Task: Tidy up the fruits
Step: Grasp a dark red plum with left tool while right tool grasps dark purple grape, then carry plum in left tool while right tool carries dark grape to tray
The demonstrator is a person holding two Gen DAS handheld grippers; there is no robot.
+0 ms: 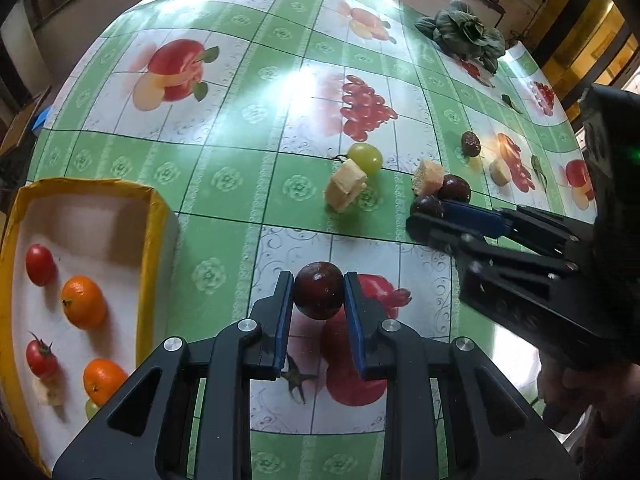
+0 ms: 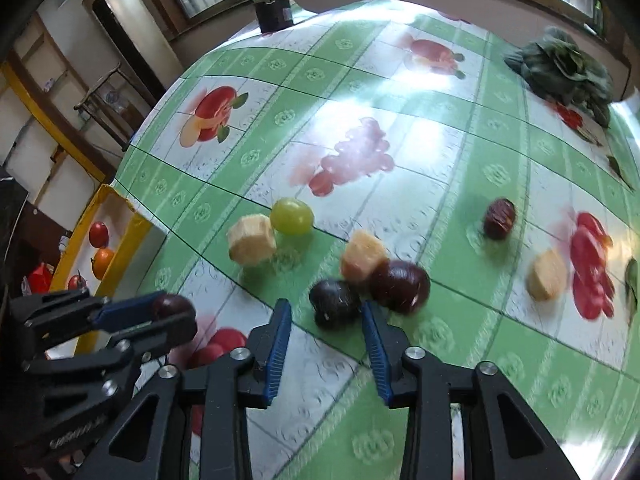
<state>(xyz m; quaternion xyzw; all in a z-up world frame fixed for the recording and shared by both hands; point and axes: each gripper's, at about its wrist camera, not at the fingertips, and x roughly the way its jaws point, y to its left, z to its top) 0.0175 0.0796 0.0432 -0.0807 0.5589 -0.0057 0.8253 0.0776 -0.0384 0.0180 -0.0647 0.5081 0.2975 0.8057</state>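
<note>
My left gripper (image 1: 319, 295) is shut on a dark red plum (image 1: 319, 296) and holds it above the table, right of the yellow-rimmed tray (image 1: 150, 240). The tray holds tomatoes (image 1: 39, 265), oranges (image 1: 83, 302) and a banana piece. In the right wrist view my right gripper (image 2: 326, 314) is open with its jaws on either side of a dark plum (image 2: 334, 308) lying on the table. A second plum (image 2: 399, 286) touches a banana chunk (image 2: 362, 260) just behind it. A green grape (image 2: 291, 216), another banana chunk (image 2: 252, 239) and a date (image 2: 499, 218) lie further out.
A third banana chunk (image 2: 546, 275) lies at the right. Leafy greens (image 2: 564, 66) sit at the far right corner and a dark pot (image 2: 274, 14) at the far edge. The table has a green fruit-print cloth (image 2: 460, 160).
</note>
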